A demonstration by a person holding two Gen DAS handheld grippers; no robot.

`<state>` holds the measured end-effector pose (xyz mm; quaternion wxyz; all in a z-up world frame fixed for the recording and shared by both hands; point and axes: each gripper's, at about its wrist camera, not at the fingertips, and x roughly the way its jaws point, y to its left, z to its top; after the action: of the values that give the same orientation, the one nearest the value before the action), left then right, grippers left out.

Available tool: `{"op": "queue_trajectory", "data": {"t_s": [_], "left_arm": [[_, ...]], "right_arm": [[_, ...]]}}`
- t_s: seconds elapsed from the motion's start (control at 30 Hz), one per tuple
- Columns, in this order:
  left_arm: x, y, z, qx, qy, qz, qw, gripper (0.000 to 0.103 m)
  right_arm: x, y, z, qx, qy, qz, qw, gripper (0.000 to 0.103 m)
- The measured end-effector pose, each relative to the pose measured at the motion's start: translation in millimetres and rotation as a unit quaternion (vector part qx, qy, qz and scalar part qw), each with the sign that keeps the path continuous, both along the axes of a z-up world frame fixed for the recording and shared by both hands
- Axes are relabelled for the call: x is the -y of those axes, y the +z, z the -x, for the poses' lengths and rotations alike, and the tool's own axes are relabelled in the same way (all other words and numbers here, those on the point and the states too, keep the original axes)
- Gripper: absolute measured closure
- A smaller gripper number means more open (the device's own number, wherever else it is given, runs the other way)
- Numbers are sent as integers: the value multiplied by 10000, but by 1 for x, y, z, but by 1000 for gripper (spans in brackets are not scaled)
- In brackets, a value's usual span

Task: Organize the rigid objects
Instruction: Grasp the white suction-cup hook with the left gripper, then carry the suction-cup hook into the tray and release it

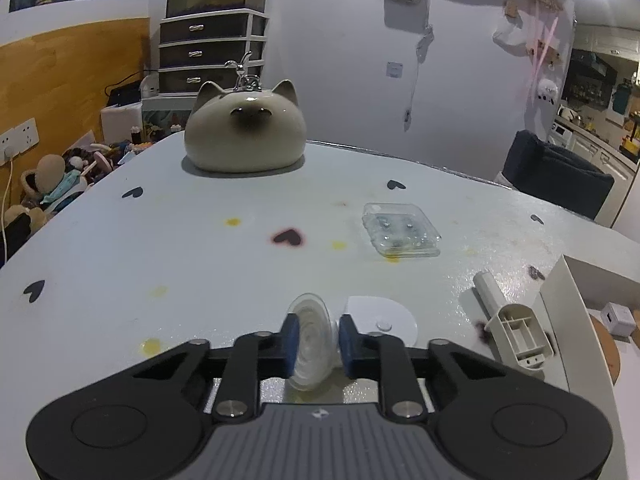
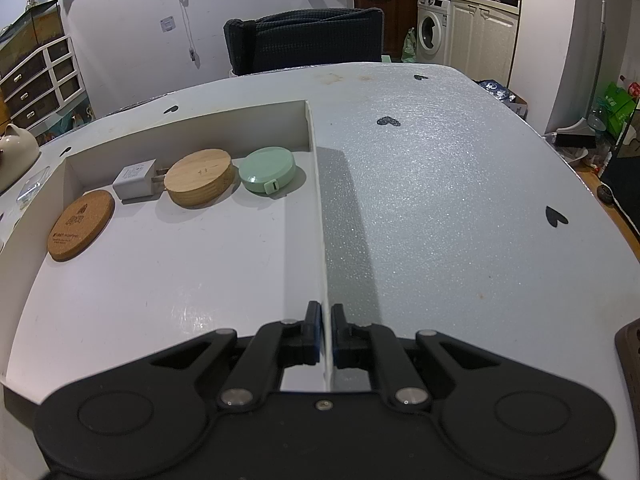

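Both black two-finger grippers are clamped: the right gripper (image 2: 326, 334) pinches the right wall of the shallow white cardboard tray (image 2: 316, 184); the left gripper (image 1: 315, 340) squeezes one clear ribbed plastic suction cup (image 1: 310, 344), standing on edge at 6 o'clock on the pale grey heart-printed table (image 1: 160, 248). Four items line the tray's 11 o'clock end: one round wooden block (image 2: 200, 176), one cork coaster (image 2: 80, 225), one mint tape measure (image 2: 269, 170), one white plug adapter (image 2: 135, 180).

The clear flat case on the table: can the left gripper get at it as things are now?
Probably not at once. The left gripper is shut on a clear round suction cup, so its jaws are occupied. The table between it and the clear flat case looks bare, so the way itself seems free.
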<state>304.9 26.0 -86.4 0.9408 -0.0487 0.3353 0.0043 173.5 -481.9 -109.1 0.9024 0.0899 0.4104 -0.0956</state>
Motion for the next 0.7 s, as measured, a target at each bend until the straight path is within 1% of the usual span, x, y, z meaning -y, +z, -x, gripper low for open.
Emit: {"op": "queue_trajectory", "data": {"t_s": [0.03, 0.1, 0.27, 0.43, 0.6, 0.7], "left_arm": [[-1, 0, 0, 31, -9, 39, 10000, 92], [0, 1, 2, 76, 4, 18, 10000, 92], [-3, 3, 7, 137, -9, 135, 9998, 93], [-5, 15, 16, 298, -40, 356, 9989, 93], [9, 35, 24, 514, -313, 569, 9966, 93], [28, 48, 26, 649, -626, 691, 9935, 93]], "right_arm": [[0, 0, 0, 1, -1, -1, 10000, 96], [0, 0, 0, -1, -2, 1, 10000, 96], [0, 0, 0, 0, 1, 0, 10000, 96], [-1, 0, 0, 3, 1, -2, 10000, 96], [-1, 0, 0, 3, -1, -1, 10000, 96], [-1, 0, 0, 4, -8, 1, 10000, 96]]}}
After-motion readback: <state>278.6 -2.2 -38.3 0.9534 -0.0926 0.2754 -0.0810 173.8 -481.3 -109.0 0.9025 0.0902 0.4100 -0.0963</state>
